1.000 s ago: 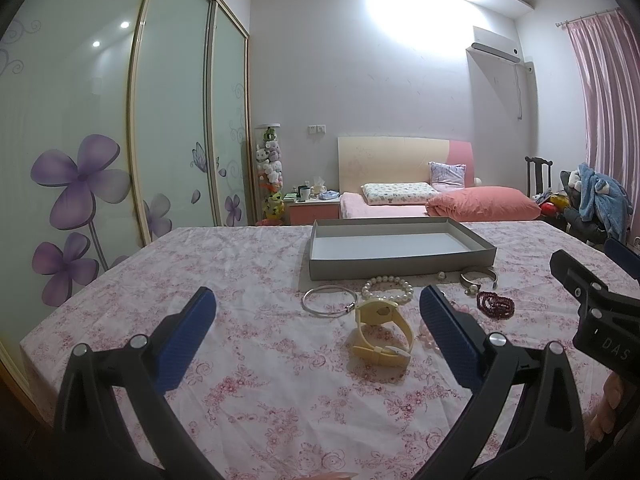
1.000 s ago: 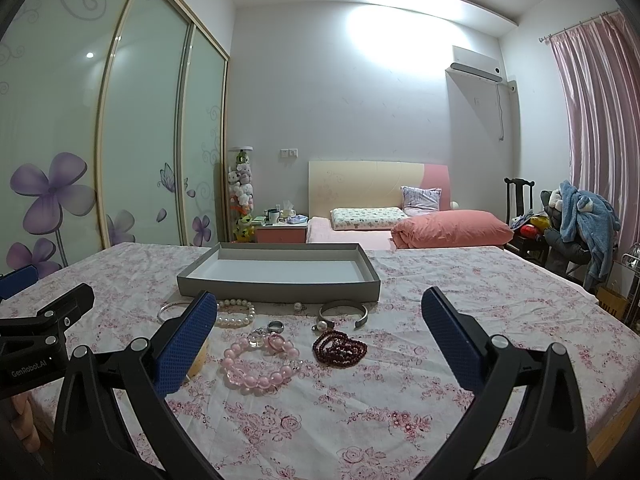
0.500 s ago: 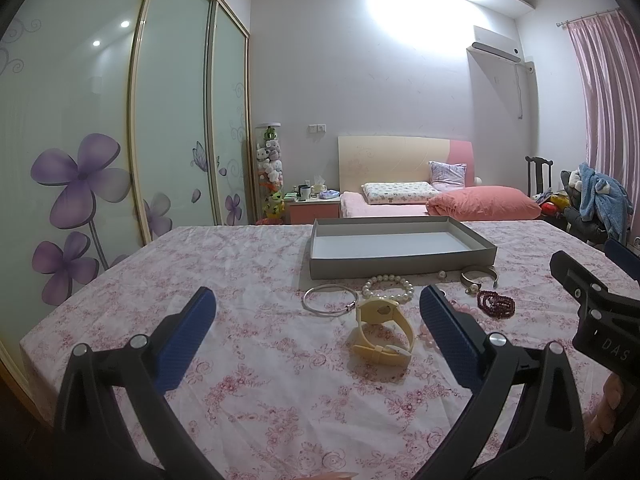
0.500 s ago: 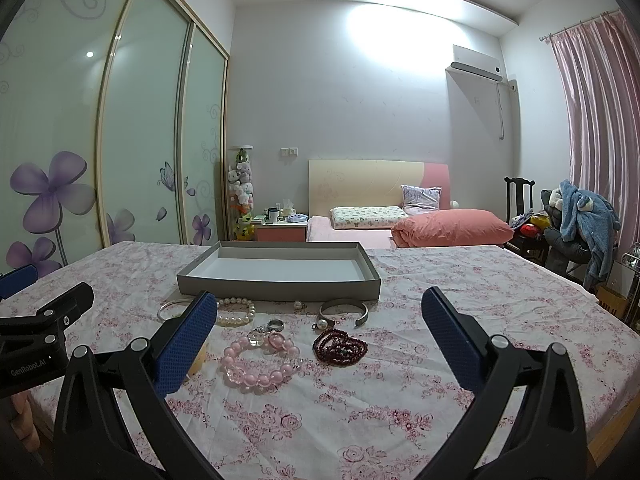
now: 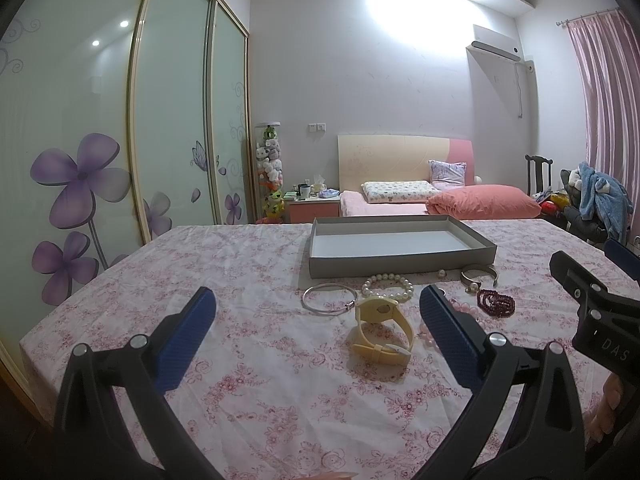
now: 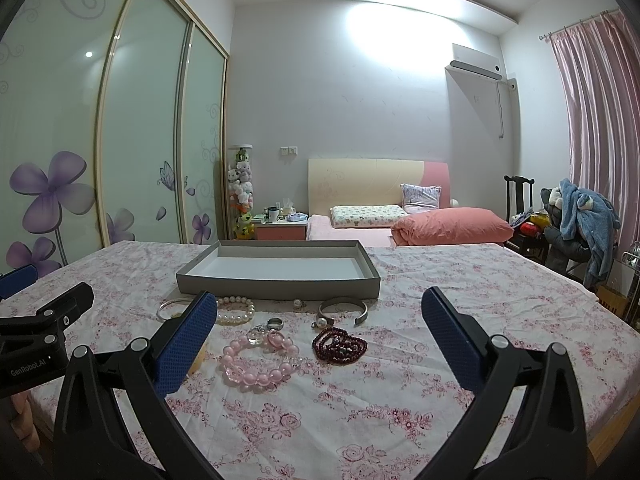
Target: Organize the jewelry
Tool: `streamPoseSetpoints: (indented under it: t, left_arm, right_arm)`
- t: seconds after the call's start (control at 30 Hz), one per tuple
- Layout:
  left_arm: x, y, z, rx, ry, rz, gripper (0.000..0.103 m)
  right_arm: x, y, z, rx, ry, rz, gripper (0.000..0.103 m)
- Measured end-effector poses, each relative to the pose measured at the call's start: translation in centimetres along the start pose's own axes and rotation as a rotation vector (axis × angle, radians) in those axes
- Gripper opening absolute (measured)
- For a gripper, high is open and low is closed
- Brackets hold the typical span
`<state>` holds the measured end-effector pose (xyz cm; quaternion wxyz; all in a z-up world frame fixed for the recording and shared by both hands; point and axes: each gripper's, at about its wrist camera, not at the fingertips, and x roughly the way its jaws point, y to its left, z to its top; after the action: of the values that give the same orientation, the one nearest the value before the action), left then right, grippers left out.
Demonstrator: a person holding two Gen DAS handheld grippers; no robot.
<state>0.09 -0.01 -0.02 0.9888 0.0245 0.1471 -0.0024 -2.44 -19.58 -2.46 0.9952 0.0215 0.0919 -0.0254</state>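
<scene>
A shallow grey tray (image 5: 400,264) (image 6: 276,283) sits empty on the floral tablecloth. In front of it lie a silver bangle (image 5: 330,299), a pearl bracelet (image 5: 387,286) (image 6: 236,310), a yellow watch (image 5: 382,330), a silver cuff (image 6: 343,309), a dark red bead bracelet (image 6: 339,345) (image 5: 496,302), a pink bead bracelet (image 6: 258,358) and a small ring (image 6: 275,323). My left gripper (image 5: 316,334) is open and empty, above the cloth short of the watch. My right gripper (image 6: 320,334) is open and empty, short of the pink and red bracelets.
The table's left edge (image 5: 80,300) and right edge (image 6: 600,308) fall away to the floor. A bed with a pink pillow (image 6: 452,226) stands behind the table. A chair with clothes (image 6: 576,220) stands at the right.
</scene>
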Motion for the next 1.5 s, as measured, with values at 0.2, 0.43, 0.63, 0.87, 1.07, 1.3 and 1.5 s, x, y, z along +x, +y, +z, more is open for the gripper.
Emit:
streamPoseSetpoints:
  t: [0.2, 0.43, 0.63, 0.87, 1.07, 1.3, 1.5]
  left_arm:
    - [0.0, 0.0, 0.0, 0.000, 0.001, 0.000, 0.099]
    - [0.0, 0.0, 0.0, 0.000, 0.001, 0.000, 0.099]
    - [0.0, 0.0, 0.0, 0.001, 0.002, 0.000, 0.099]
    - [0.7, -0.3, -0.3, 0.004, 0.029, -0.016, 0.099]
    - [3.4, -0.1, -1.6, -0.017, 0.151, -0.080, 0.099]
    - [7.3, -1.0, -1.6, -0.019, 0.321, -0.149, 0.099]
    - [11.2, -3.6, -1.5, 0.048, 0.417, -0.178, 0.099]
  right_arm:
    - [0.0, -0.1, 0.0, 0.000, 0.001, 0.000, 0.101]
    - [0.0, -0.2, -0.1, 0.000, 0.002, 0.000, 0.101]
    - [0.0, -0.2, -0.1, 0.000, 0.003, 0.000, 0.101]
    - [0.1, -0.1, -0.2, 0.003, 0.007, -0.001, 0.101]
    - [0.3, -0.4, -0.7, 0.009, 0.017, -0.005, 0.101]
    - [0.9, -1.0, -1.1, 0.026, 0.035, -0.010, 0.101]
    - [1.3, -1.3, -1.2, 0.032, 0.048, -0.020, 0.101]
